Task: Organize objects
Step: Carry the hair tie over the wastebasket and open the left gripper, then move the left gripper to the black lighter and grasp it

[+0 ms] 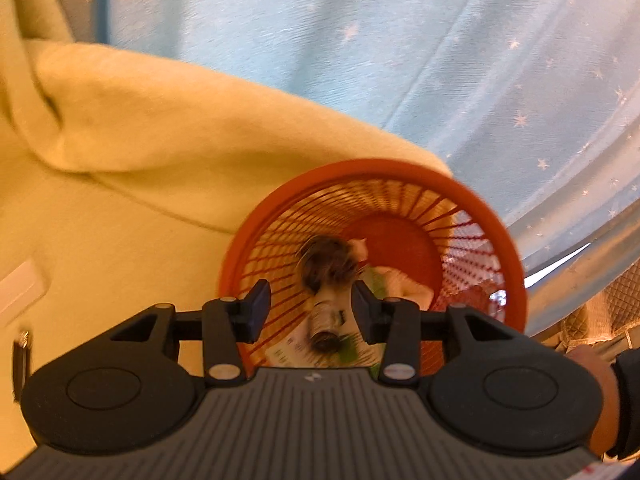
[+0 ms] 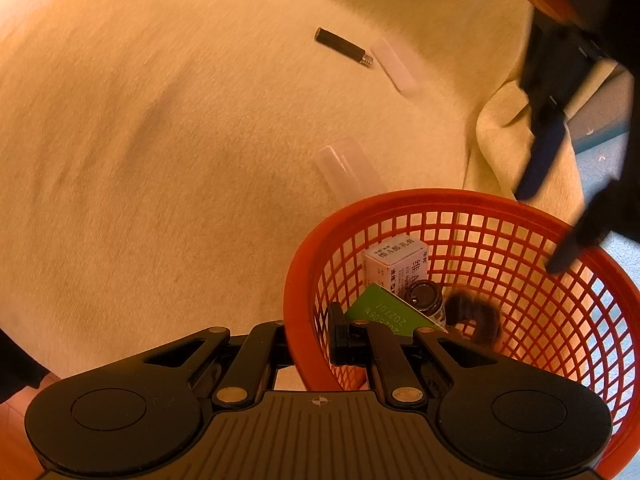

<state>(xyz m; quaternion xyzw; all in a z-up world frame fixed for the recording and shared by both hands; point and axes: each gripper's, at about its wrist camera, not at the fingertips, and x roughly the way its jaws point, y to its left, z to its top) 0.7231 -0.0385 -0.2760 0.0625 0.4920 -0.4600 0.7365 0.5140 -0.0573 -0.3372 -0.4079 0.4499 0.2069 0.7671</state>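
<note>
Sitting on a cream, felt-like blanket [image 2: 180, 168], the round red lattice basket [image 2: 500, 208] fills the 4 o'clock part of the right wrist view and the centre of the left wrist view. The right gripper [image 2: 310, 334] is clenched on the basket's rim at its 9 o'clock edge, one finger outside the plastic wall and one inside. The left gripper [image 1: 311, 308] hangs over the basket mouth with its blue-padded fingers [image 1: 258, 306] parted and nothing between them; in the right wrist view it shows only as a dark blur at 2 o'clock.

Inside the basket lie a white printed box [image 2: 394, 260], a green-flapped carton [image 2: 380, 312], a small dark bottle [image 2: 426, 298] and a fuzzy brown thing [image 2: 476, 316] too blurred to name. The right gripper's body cuts off the basket's near edge.

On the blanket beyond the basket, at 12 o'clock, a clear plastic tube [image 2: 348, 168] lies just beside the rim. Further up are a flat whitish strip [image 2: 396, 64] and, near it, a short black cylinder with a threaded metal end [image 2: 344, 46].

A pale blue cloth with small white stars [image 1: 400, 60] lies past the blanket's folded edge. A hand in a dark sleeve [image 1: 600, 392] enters at 4 o'clock in the left wrist view, mostly cut off.
</note>
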